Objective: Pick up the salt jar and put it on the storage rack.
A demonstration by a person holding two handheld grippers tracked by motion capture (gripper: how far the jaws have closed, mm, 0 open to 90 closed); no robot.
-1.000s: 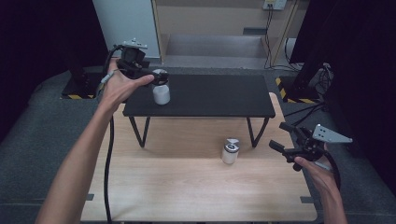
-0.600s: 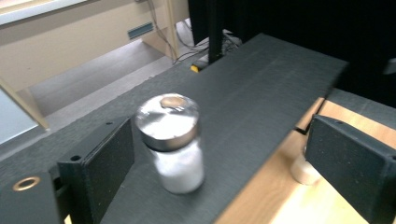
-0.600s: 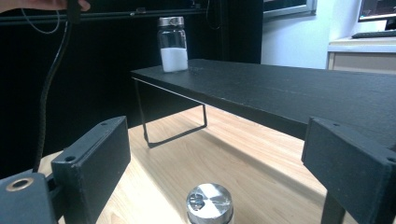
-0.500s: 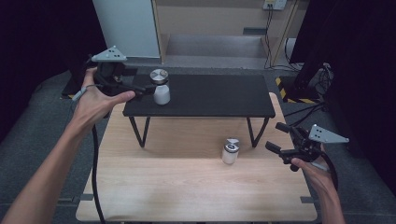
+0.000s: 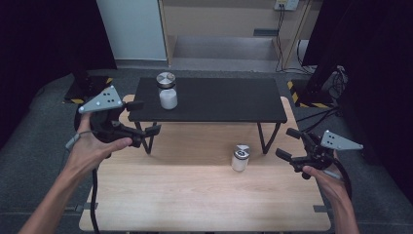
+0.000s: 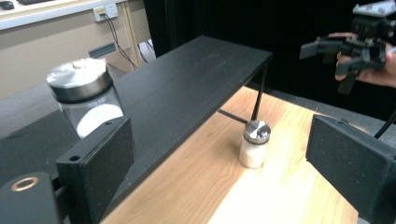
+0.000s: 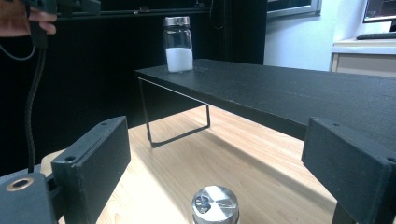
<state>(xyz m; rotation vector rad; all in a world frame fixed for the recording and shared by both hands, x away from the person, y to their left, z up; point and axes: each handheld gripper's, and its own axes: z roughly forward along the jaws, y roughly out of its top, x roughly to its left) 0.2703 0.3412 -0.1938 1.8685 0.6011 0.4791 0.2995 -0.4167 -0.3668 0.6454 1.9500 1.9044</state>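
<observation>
Black cloth and shadow swallow both sides of the room in the high view, so little can be made out there beyond cables and a striped floor marking. In the right claw's own view the near jar [image 7: 215,205] is cut off by the bottom edge, with no more than its metal lid seen, and the upper left corner holds a cropped piece of the other hand and its cable. In the left claw's own view the far jar [image 6: 85,96] is partly covered by the left-hand jaw, and its label is too blurred to be read.

Two glass jars with metal lids and white contents are seen. The far jar [image 5: 166,90] stands upright on the black shelf [image 5: 219,100], near its left end and back edge. The near jar [image 5: 240,157] stands upright on the wooden surface [image 5: 195,195], right of its middle, just in front of the shelf's right leg.

The left claw [image 5: 144,117] is held off the left end of the shelf, level with its front left corner, and points across toward the right. Its jaws have just been opening and stand wide apart with nothing between them; the far jar lies near, apart from them. The right claw [image 5: 290,144] is held above the right edge of the surface, jaws wide and empty, aimed at the near jar, which stands just beside the tips, untouched.
</observation>
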